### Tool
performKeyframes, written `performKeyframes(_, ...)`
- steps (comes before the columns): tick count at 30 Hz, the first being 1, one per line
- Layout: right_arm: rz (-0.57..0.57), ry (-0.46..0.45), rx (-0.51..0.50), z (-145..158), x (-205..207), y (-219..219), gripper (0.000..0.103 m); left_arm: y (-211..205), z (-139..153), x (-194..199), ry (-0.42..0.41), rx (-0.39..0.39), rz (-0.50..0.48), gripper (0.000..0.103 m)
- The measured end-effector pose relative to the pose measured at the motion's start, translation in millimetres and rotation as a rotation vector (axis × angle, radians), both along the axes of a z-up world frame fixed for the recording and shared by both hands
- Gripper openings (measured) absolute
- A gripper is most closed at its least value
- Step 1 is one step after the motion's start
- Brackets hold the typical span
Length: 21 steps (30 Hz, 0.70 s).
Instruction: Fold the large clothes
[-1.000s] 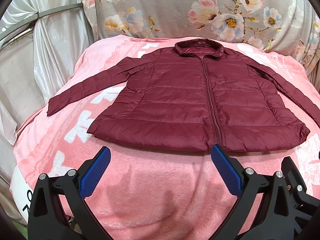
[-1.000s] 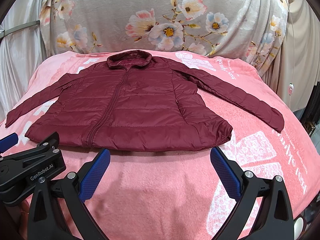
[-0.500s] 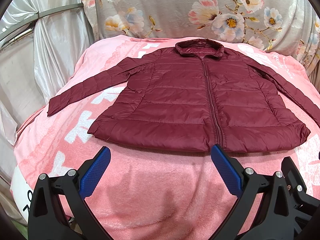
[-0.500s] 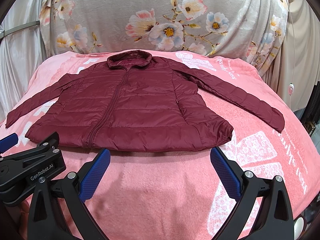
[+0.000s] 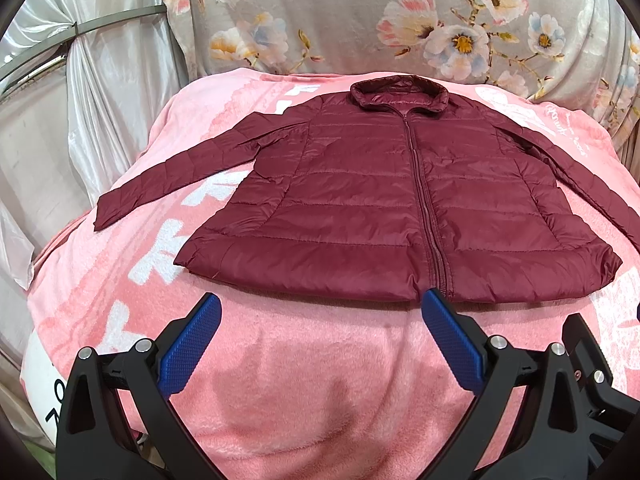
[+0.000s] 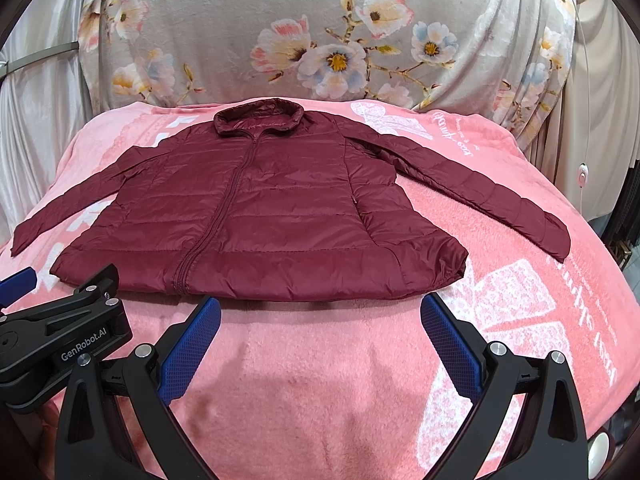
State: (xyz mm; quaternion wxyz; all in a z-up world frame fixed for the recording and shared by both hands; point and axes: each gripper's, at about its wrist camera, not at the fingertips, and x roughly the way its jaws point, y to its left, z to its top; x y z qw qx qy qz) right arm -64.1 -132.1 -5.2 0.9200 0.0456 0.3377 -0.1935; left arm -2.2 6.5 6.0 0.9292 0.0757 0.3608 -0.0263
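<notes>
While one jacket (image 5: 384, 196) lay flat and zipped on the pink blanket (image 5: 304, 364), both sleeves spread, two grippers hovered short of its hem: left gripper (image 5: 320, 300) and right gripper (image 6: 320, 302), jaws wide, holding nothing. In the left view the frame's edge cut off one sleeve's cuff.

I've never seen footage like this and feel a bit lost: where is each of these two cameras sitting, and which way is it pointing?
Left wrist view: sits on the left claw, looking forward over the pink blanket at the maroon jacket; its blue fingers show, spread apart.
Right wrist view: sits on the right claw, aimed the same way; the left claw's black body shows at its lower left.
Shared: both see the jacket lying flat and zipped, sleeves spread, before the floral cloth.
</notes>
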Motion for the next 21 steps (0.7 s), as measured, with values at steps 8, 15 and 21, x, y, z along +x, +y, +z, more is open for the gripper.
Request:
performKeyframes(8,0.001,0.003,0.001,-1,2,-1,0.098,7,-5,-3,0.005,-0.001,0.002,0.097)
performKeyframes(15,0.004,0.014,0.012,-19,4,-2,0.098,6,-11,-2,0.02,0.006,-0.004,0.096)
performKeyframes(21,0.004,0.03,0.045,-25,11,-12,0.098,-1,-15,8,0.036,0.013,-0.011,0.096)
